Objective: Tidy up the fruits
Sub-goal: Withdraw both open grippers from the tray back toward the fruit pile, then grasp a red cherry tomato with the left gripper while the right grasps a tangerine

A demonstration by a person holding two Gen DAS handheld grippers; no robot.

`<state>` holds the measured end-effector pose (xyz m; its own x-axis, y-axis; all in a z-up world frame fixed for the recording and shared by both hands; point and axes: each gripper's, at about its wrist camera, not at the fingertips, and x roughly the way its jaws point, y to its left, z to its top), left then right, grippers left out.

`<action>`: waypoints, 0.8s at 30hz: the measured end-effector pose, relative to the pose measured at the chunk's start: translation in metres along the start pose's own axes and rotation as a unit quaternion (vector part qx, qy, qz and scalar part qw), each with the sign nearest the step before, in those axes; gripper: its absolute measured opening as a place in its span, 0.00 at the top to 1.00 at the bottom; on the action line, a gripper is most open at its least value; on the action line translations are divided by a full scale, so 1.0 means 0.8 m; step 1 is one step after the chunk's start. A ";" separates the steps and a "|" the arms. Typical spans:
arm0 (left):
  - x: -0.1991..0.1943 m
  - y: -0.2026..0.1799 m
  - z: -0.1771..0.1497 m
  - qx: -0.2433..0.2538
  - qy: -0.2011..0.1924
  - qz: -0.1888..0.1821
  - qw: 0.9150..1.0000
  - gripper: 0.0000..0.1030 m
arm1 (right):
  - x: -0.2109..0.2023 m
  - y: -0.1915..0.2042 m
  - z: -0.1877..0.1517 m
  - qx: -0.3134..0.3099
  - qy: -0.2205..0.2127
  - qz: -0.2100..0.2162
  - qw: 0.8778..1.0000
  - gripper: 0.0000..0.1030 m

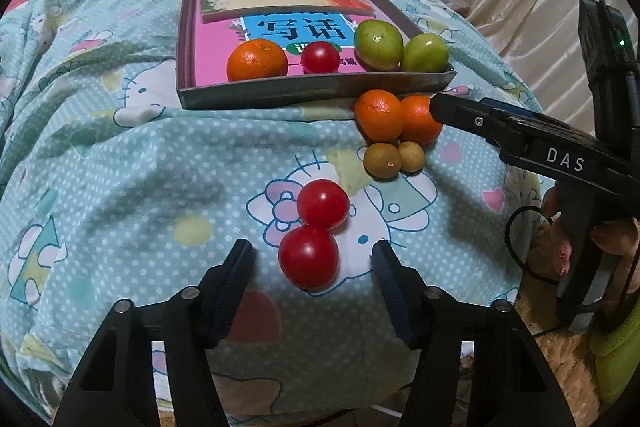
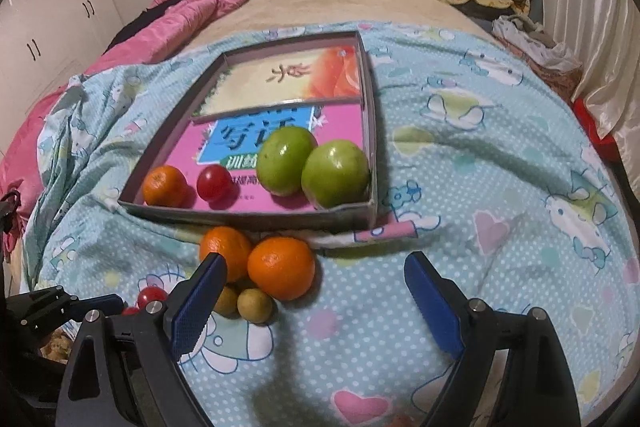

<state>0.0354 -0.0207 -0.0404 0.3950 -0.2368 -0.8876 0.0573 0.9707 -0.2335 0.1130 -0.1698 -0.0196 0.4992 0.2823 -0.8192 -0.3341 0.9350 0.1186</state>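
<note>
Left wrist view: left gripper [image 1: 312, 259] spread apart around near tomato [image 1: 309, 256], not touching; second tomato [image 1: 323, 203] against it, on bedsheet [image 1: 120, 163]

Right wrist view: right gripper [image 2: 316, 275] wide apart, empty; two oranges [image 2: 281, 267] outside tray [image 2: 256, 217]; two green fruits [image 2: 335, 173] inside

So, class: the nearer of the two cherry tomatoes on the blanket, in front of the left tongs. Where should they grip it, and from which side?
Grip the near tomato across its widest middle, left and right flanks, coming straight forward with the open left tongs. The second tomato touches its far side, so only the flanks are free.
</note>
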 end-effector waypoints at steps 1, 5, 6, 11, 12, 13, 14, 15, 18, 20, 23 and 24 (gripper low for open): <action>0.001 0.000 0.001 0.000 0.001 -0.001 1.000 0.45 | 0.002 -0.001 -0.001 0.001 0.003 0.003 1.000 0.13; 0.006 -0.002 0.001 0.002 0.005 -0.002 1.000 0.48 | 0.011 -0.002 -0.003 0.000 0.018 0.004 1.000 0.23; 0.006 -0.002 0.001 0.003 0.005 -0.003 1.000 0.49 | 0.012 -0.002 -0.004 0.000 0.021 0.006 1.000 0.24; 0.010 -0.004 0.002 0.006 0.008 -0.005 1.000 0.51 | 0.020 0.000 -0.006 -0.005 0.033 0.016 0.999 0.34; 0.011 -0.005 0.002 0.006 0.008 -0.005 1.000 0.51 | 0.022 0.001 -0.006 -0.006 0.036 0.018 0.999 0.35; 0.011 -0.005 0.002 0.006 0.008 -0.005 1.000 0.51 | 0.023 0.001 -0.006 -0.007 0.037 0.021 0.999 0.36; 0.012 -0.006 0.002 0.006 0.009 -0.006 1.000 0.51 | 0.023 0.002 -0.006 -0.007 0.037 0.024 0.999 0.38; 0.013 -0.006 0.003 0.005 0.009 -0.006 1.000 0.51 | 0.024 0.003 -0.006 -0.009 0.037 0.027 0.999 0.39; 0.016 -0.005 0.004 0.004 0.009 -0.005 1.000 0.55 | 0.028 0.005 -0.006 -0.012 0.041 0.036 0.998 0.44; 0.015 -0.004 0.004 0.002 0.009 -0.006 1.000 0.56 | 0.030 0.008 -0.006 -0.016 0.044 0.039 0.998 0.48; 0.014 -0.002 0.004 -0.001 0.008 -0.009 1.000 0.57 | 0.033 0.012 -0.006 -0.023 0.045 0.048 0.998 0.52; 0.014 -0.001 0.004 -0.001 0.009 -0.009 1.000 0.57 | 0.033 0.013 -0.006 -0.025 0.045 0.050 0.997 0.53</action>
<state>0.0427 -0.0242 -0.0489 0.3780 -0.2557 -0.8898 0.0636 0.9660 -0.2506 0.1193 -0.1534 -0.0427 0.3889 0.3512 -0.8517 -0.4194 0.8906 0.1758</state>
